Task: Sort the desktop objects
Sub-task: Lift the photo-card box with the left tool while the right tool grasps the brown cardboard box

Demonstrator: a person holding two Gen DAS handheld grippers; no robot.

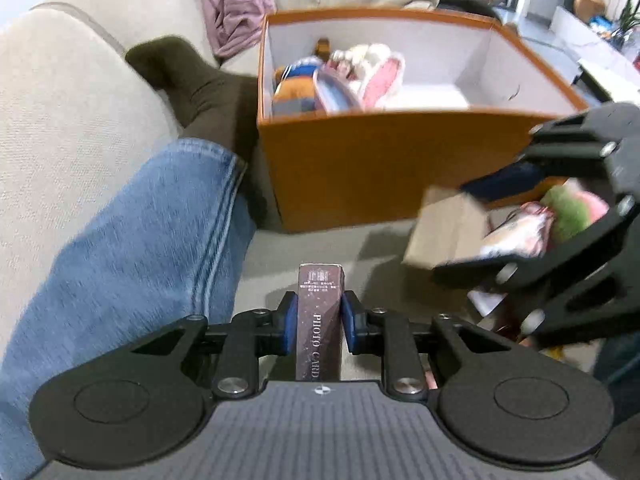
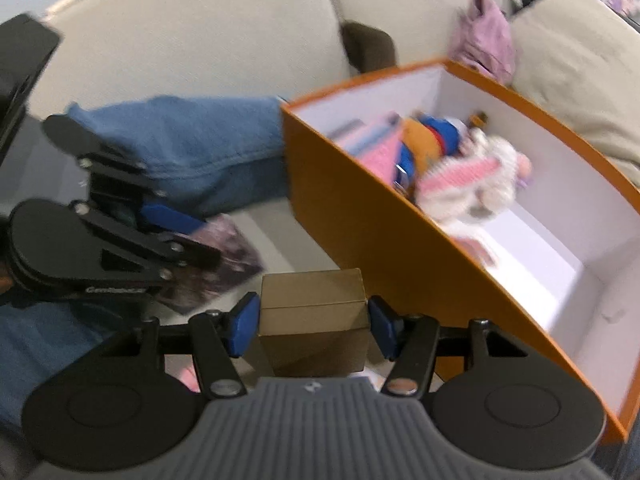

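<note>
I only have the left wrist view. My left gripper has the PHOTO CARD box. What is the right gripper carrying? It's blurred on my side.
Observer: The right gripper has a plain tan cardboard box between its blue pads, one pad on each side.
Operator: Is there free floor left in the orange box?
Observer: Yes. The orange box shows a bare white floor on the side near the right gripper; the plush toys are piled toward the far end.
Operator: Is the face of my photo card box visible from there?
Observer: Yes, the photo card box shows a dark, mottled broad face below the left gripper.
</note>
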